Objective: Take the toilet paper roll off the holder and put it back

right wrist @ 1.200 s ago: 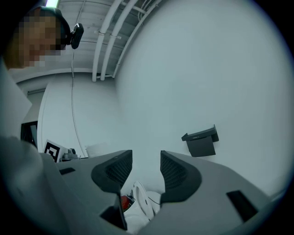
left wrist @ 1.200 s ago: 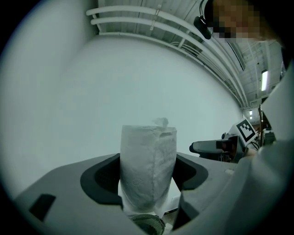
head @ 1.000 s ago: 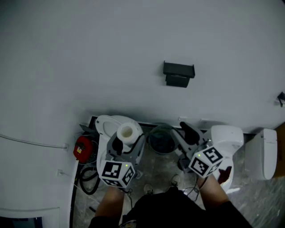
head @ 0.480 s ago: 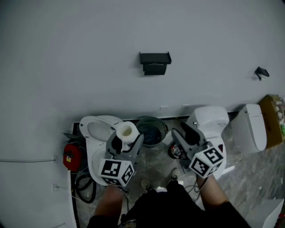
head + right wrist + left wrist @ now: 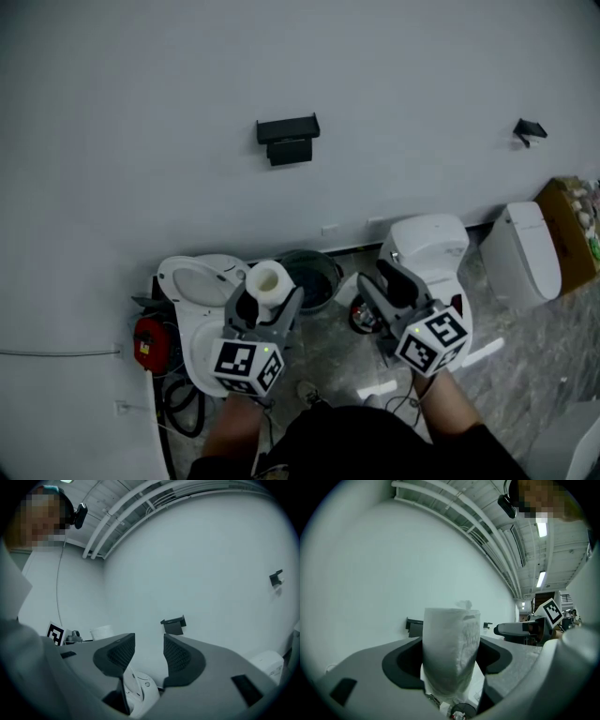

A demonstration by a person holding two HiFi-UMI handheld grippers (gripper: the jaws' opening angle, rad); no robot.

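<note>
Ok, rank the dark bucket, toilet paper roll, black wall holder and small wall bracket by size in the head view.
1. dark bucket
2. black wall holder and toilet paper roll: alike; the roll is nearer the camera
3. small wall bracket

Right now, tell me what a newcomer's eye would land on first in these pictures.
The white toilet paper roll stands out first, upright and clamped in the left gripper at lower centre of the head view. Next is the black holder, alone on the pale wall above with no roll on it. The right gripper is open and empty in front of a white toilet.
</note>
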